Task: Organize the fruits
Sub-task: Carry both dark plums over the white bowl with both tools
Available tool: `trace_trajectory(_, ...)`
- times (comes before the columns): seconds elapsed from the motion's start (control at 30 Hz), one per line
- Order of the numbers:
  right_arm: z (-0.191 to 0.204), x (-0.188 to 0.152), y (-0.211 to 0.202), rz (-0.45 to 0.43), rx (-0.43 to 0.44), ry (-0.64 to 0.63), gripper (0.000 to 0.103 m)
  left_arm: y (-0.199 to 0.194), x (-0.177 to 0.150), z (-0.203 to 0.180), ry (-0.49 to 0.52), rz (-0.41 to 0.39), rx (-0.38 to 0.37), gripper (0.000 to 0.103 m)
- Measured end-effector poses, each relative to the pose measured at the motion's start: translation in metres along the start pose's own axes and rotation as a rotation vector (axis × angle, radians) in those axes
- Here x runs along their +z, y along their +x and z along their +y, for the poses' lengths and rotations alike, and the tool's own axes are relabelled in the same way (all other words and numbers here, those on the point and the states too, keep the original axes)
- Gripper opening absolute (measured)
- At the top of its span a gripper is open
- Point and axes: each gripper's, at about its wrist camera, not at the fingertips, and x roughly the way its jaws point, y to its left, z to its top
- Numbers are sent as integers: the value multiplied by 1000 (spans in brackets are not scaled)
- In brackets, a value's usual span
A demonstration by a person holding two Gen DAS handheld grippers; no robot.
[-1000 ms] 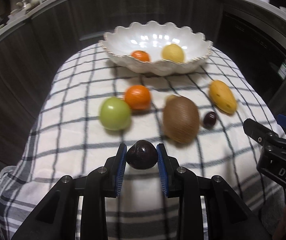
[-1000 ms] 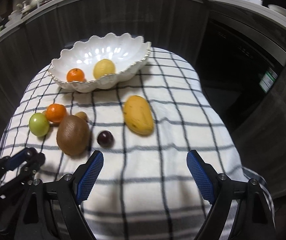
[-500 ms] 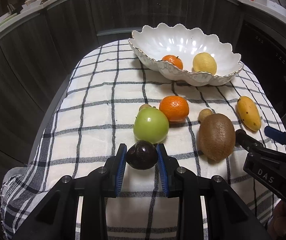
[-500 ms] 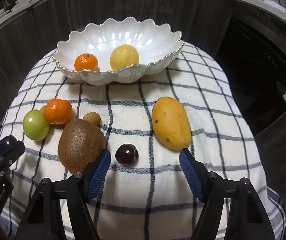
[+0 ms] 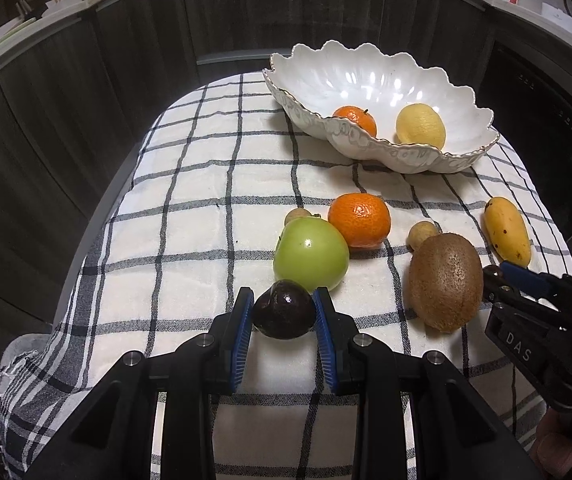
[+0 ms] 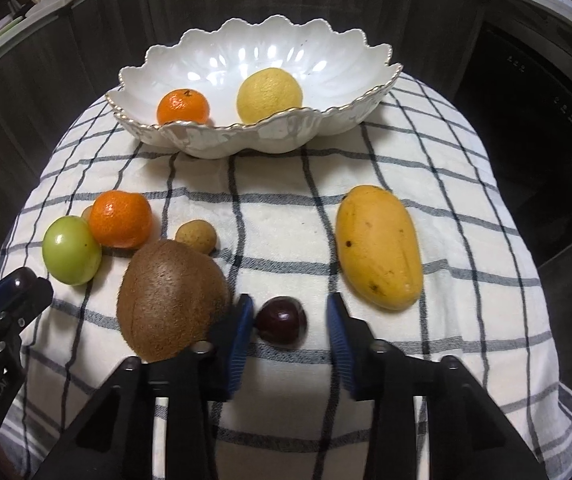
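My left gripper (image 5: 283, 314) is shut on a dark purple fruit (image 5: 283, 315), held just in front of the green apple (image 5: 310, 257). My right gripper (image 6: 290, 318) is open, its jaws on either side of a small dark plum (image 6: 281, 321) on the checked cloth; the left pad touches or nearly touches it. The white scalloped bowl (image 6: 326, 120) at the back holds a mandarin (image 6: 183, 107) and a lemon (image 6: 269, 95). On the cloth lie an orange (image 6: 119, 219), a kiwi (image 6: 171, 300), a mango (image 6: 378, 246) and a small brown fruit (image 6: 196, 236).
The checked cloth (image 5: 189, 208) covers a small table with dark cabinet fronts around it. The kiwi presses close against my right gripper's left finger. Another small brown fruit (image 5: 297, 216) sits behind the apple. The right gripper also shows in the left wrist view (image 5: 526, 300).
My right gripper has moved forward and down and narrowed its jaws around the small plum. My left gripper has shifted left with the dark fruit still in it.
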Motion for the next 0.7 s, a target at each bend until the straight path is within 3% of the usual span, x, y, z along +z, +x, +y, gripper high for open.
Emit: trace_trajectory(0.7, -9, 8, -37, -87, 33, 29, 27, -20, 12, -7, 12, -56, -19, 30)
